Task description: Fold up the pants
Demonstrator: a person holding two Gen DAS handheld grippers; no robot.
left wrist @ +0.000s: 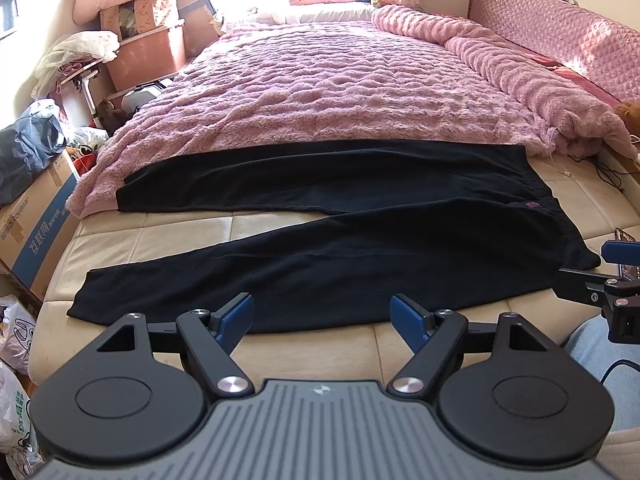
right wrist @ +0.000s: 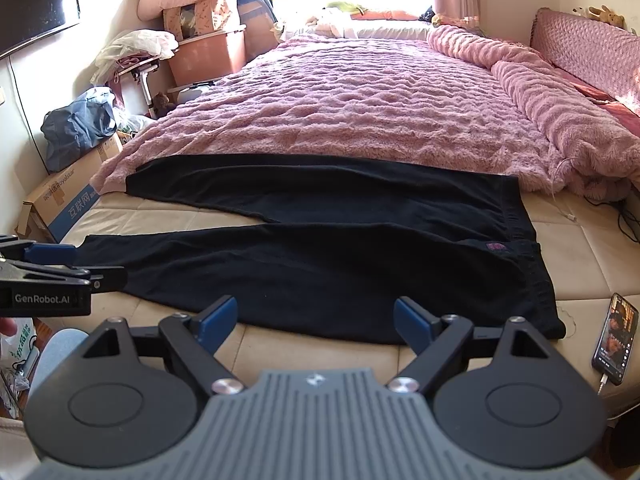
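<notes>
Black pants (left wrist: 320, 256) (right wrist: 320, 264) lie flat across the beige mattress (left wrist: 160, 232), waistband at the right, both legs spread apart toward the left. The far leg rests partly on the pink blanket. My left gripper (left wrist: 322, 316) is open, hovering just before the near leg's front edge with nothing between its fingers. My right gripper (right wrist: 316, 320) is also open and empty, just in front of the near leg close to the hip. The left gripper's side shows in the right wrist view at the left edge, and the right gripper's side shows at the right edge of the left wrist view.
A fluffy pink blanket (left wrist: 340, 88) covers the far bed. A phone (right wrist: 614, 340) with a cable lies at the mattress's right front corner. Charger cables (right wrist: 616, 216) trail at the right. Cardboard boxes (left wrist: 36, 220), bags and a storage bin crowd the floor on the left.
</notes>
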